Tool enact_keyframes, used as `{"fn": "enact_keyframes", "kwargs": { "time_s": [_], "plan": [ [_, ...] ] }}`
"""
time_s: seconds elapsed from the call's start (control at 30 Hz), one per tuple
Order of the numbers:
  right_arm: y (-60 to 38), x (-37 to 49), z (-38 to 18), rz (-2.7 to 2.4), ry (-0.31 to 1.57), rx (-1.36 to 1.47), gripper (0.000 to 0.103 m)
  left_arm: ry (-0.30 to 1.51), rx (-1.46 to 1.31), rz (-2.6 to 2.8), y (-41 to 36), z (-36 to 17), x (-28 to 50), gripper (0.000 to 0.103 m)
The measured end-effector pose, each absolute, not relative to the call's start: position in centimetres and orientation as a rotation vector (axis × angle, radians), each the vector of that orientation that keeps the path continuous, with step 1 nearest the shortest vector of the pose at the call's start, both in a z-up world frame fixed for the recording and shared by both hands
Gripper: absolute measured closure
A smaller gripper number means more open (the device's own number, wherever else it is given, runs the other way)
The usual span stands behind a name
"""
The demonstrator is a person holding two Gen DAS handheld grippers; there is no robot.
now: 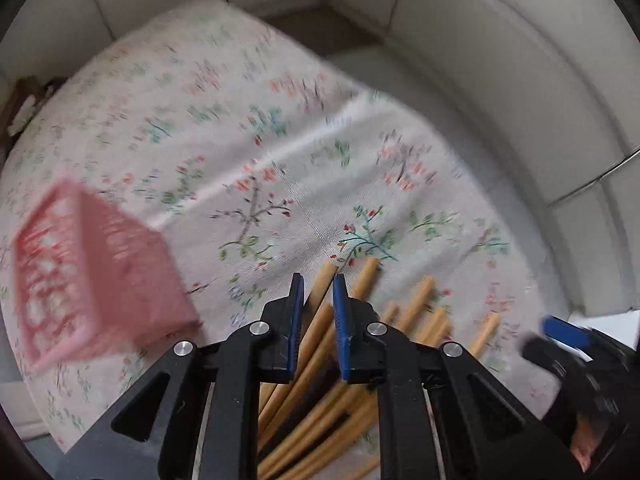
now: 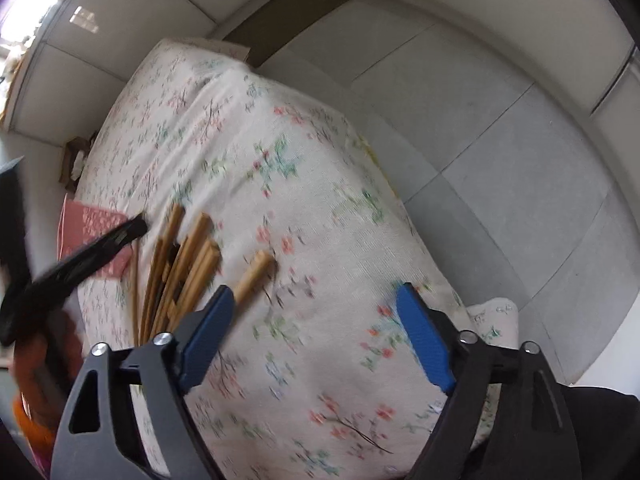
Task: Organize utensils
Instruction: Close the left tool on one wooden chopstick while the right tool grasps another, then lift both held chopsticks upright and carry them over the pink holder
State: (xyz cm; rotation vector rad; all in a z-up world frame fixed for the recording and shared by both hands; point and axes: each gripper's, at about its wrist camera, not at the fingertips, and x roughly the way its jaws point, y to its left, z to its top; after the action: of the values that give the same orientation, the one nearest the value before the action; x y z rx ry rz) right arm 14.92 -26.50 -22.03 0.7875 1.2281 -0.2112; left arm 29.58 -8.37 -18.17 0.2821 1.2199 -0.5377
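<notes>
Left wrist view first, Inspector A: the wooden chopsticks [image 1: 320,360] are lying in a loose fan on the floral tablecloth [image 1: 248,152], none of them sitting in the pink basket [image 1: 92,280]. I am judging the sorting as barely begun, with the whole bundle left to move.

Inspector B: Agreed. Where is the left gripper [image 1: 316,300] standing against them?

Inspector A: It is pointing steeply down over the fan. Its blue pads [image 1: 340,320] are drawn nearly together, with one stick showing in the narrow gap between them. Whether the pads are actually pressing on that stick, I cannot tell; the frame is blurring.

Inspector B: And the basket?

Inspector A: It is resting on the cloth to the left of the pile, apart from the sticks and seemingly tilted, though smeared by motion.

Inspector B: From the right wrist view, I am seeing the right gripper [image 2: 316,320] spread wide with nothing between its fingers. The chopsticks [image 2: 184,268] are lying just beside its left finger, one stick's end reaching that finger's tip. Bare cloth is filling the space between the fingers.

Inspector A: So remaining work, in my judgement: gathering the sticks and placing them in the basket.
</notes>
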Motion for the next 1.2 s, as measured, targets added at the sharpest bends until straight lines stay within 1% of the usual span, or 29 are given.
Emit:
{"fn": "enact_keyframes", "kwargs": {
  "time_s": [0.1,0.17,0.23,0.33,0.4,0.47,0.53,0.6,0.63,0.67,0.7,0.77,0.83,0.9,1.0,1.1,1.13,1.2],
  "plan": [
    [-25.2,16.6,-22.4,-0.212,1.299,0.789,0.026,1.106,0.231,-0.554,-5.1,-14.7,26.5,0.089],
    [-24.3,17.5,-22.5,-0.287,1.330,0.760,0.026,1.020,0.176,-0.552,-3.1,-11.4,24.0,0.089],
    [-23.7,18.3,-22.6,-0.334,1.366,0.755,0.027,0.960,0.128,-0.555,-2.6,-8.3,22.1,0.089],
    [-23.1,19.7,-22.8,-0.445,1.419,0.746,0.033,0.861,0.088,-0.546,-0.3,-4.6,18.1,0.089],
    [-22.2,20.3,-22.9,-0.551,1.434,0.699,0.041,0.816,0.075,-0.530,0.1,-3.3,16.7,0.089],
    [-20.6,21.3,-23.2,-0.611,1.439,0.614,0.042,0.782,0.049,-0.532,1.3,-2.2,15.2,0.089],
    [-19.6,21.7,-23.0,-0.625,1.410,0.592,0.056,0.751,0.024,-0.530,2.0,-1.5,13.9,0.090],
    [-18.2,22.4,-23.0,-0.593,1.390,0.565,0.086,0.724,-0.011,-0.535,2.9,-0.7,12.7,0.091],
    [-18.0,22.5,-23.0,-0.571,1.385,0.560,0.088,0.715,-0.026,-0.532,3.2,-0.8,12.6,0.092],
    [-17.8,22.4,-23.2,-0.543,1.372,0.560,0.092,0.703,-0.048,-0.530,3.7,-0.4,12.2,0.092],
    [-17.8,22.2,-23.3,-0.518,1.361,0.570,0.095,0.700,-0.064,-0.534,4.0,-0.7,12.2,0.093],
    [-18.4,21.0,-23.4,-0.413,1.323,0.662,0.095,0.697,-0.092,-0.544,4.6,-0.7,11.9,0.093],
    [-18.6,19.7,-23.3,-0.351,1.287,0.663,0.096,0.694,-0.098,-0.540,5.0,-0.6,11.3,0.093],
    [-18.8,18.0,-22.3,-0.269,1.185,0.673,0.096,0.696,-0.122,-0.537,5.2,-0.6,10.8,0.093],
    [-18.4,16.6,-20.3,-0.201,1.090,0.651,0.096,0.694,-0.154,-0.536,5.4,-0.6,10.1,0.093],
    [-19.0,16.0,-18.5,-0.141,1.087,0.624,0.096,0.698,-0.156,-0.527,5.7,-0.7,9.6,0.093],
    [-18.9,15.9,-18.3,-0.140,1.102,0.621,0.095,0.731,-0.148,-0.521,5.8,-1.2,9.8,0.093],
    [-19.4,16.0,-19.0,-0.126,1.153,0.629,0.095,0.851,-0.109,-0.491,5.6,-3.3,10.5,0.093]
  ]
}}
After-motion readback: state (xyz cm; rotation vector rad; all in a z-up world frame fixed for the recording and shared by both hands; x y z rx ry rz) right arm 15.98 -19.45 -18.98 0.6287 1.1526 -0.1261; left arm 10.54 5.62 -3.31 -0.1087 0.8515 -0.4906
